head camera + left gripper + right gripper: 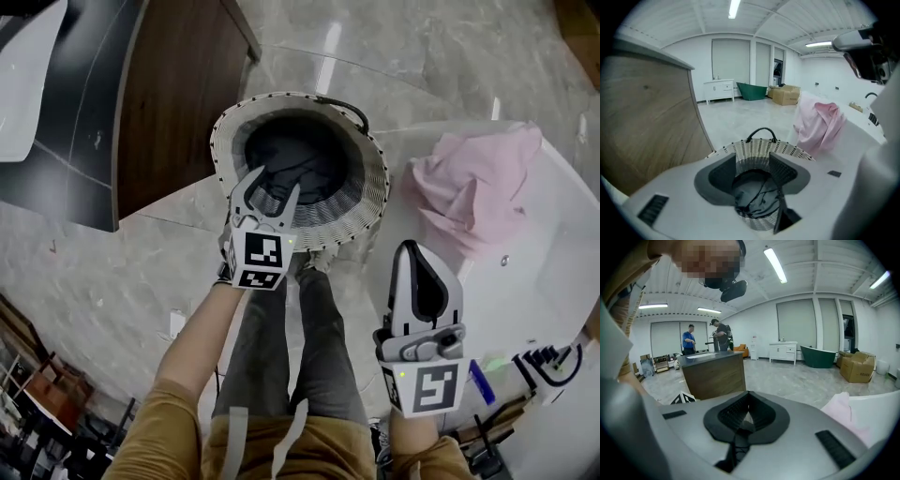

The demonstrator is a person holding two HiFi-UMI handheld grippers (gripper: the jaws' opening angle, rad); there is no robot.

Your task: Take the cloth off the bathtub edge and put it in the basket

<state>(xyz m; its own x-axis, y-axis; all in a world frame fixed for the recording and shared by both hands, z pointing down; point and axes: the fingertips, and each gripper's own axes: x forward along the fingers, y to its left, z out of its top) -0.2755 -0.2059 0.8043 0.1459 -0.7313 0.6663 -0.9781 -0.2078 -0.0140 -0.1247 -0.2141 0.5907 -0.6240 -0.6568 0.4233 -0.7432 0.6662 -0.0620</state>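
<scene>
- Pink cloth [473, 187] is still heaped on the tub [525, 281] edge, bunched and hanging over the rim, with no clear long axis that I can pick out.
- My left gripper [275, 183] hangs over the basket [373, 192]. Its jaws are apart with nothing pinched between them.
- Straight down through those jaws there's a dark cloth [300, 159] already lying in the basket's bottom.
- My right gripper [412, 251] is on the tub side, jaws together and empty, with its tip short of the pink cloth.
- Here's what matters: the pink cloth lies ahead of the right gripper and a touch to its right. In the right gripper view it only peeks in at the lower right, so I'm aimed left of it.
- The right is clearly the nearer hand, since the left sits across the basket from the tub.
- My read: swing the right gripper rightward, part the jaws, and bite the top of the heap.
</scene>
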